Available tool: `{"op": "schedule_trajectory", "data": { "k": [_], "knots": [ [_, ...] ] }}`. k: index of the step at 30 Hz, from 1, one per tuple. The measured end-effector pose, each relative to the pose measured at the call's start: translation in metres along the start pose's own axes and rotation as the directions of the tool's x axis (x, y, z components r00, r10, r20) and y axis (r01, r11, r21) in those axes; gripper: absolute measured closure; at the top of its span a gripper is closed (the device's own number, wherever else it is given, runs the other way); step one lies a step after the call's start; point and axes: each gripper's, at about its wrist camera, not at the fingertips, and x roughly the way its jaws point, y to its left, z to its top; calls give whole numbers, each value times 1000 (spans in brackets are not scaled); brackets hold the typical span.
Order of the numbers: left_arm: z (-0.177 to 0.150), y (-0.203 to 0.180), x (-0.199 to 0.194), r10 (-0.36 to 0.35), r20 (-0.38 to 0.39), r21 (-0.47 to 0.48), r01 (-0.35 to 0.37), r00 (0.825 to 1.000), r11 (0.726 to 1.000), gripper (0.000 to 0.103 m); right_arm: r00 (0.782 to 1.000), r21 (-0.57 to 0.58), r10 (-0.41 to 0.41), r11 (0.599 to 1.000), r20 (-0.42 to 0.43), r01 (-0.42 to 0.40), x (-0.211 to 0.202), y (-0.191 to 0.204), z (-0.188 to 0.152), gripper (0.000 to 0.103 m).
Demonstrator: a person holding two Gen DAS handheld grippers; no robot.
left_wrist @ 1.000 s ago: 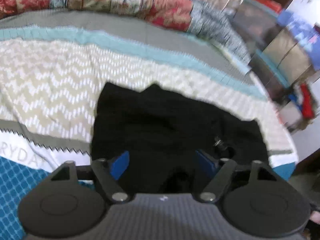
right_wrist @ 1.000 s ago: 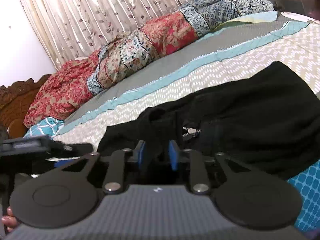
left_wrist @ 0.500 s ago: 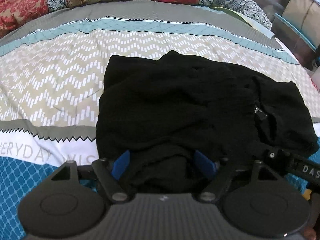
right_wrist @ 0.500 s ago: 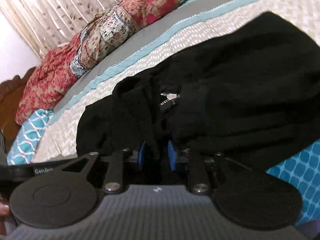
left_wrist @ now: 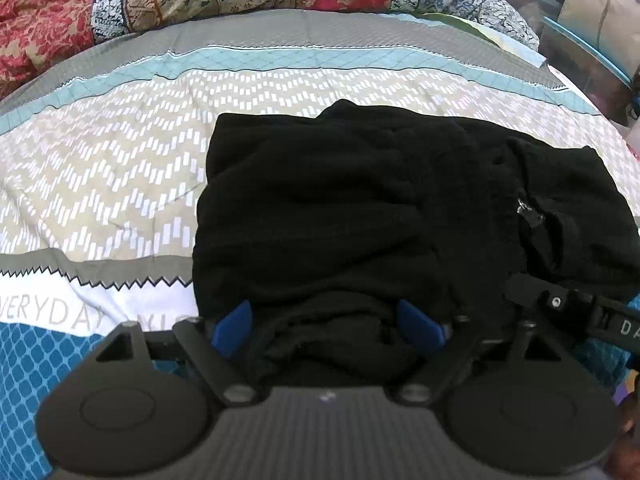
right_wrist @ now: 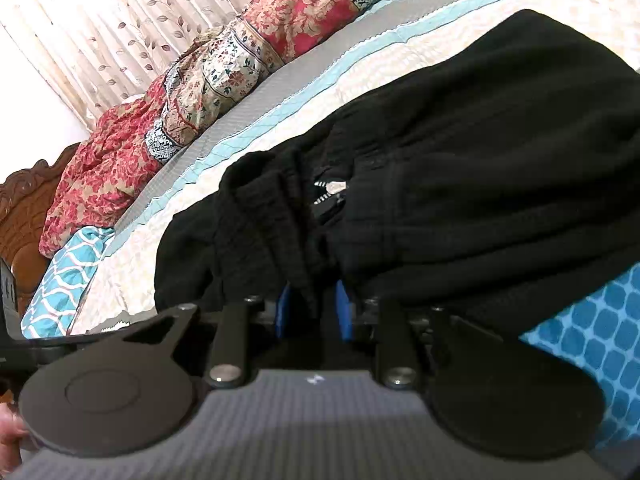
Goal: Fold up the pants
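Both tongs low on black pants (left_wrist: 360,208) mid-frame on bedspread (left_wrist: 120,168): my left gripper (left_wrist: 326,326) opening, cloth loose between; right gripper (right_wrist: 314,312) narrow, pinching an edge; uneven release could skew the fold

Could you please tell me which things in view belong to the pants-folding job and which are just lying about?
Belong to the job:
- black pants
- left tongs, opening, cloth between them
- right tongs, closed on the pants

Just lying about:
- patterned bedsheet
- floral quilt
- curtain
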Motion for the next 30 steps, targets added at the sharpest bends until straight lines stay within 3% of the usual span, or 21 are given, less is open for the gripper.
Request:
{"op": "schedule_trajectory", "data": {
  "k": [1, 5, 6, 30],
  "knots": [
    [-1, -1, 1, 4, -1, 1, -4, 1000, 1000, 10, 1000, -1, 1, 1000, 2, -1, 0, 0, 0, 76],
    [-4, -4, 2, 14, 5, 19, -14, 1000, 1000, 6, 1000, -2, 2, 1000, 8, -2, 0, 1, -1, 76],
    [-5, -5, 3, 18, 1, 21, -18, 1000, 1000, 0, 1000, -2, 1, 1000, 11, -1, 0, 1, -2, 76],
    [-7, -5, 5, 10, -4, 30, -10, 1000, 1000, 0, 998, 42, 65, 997, 16, -65, 0, -16, 1, 73]
  ]
}}
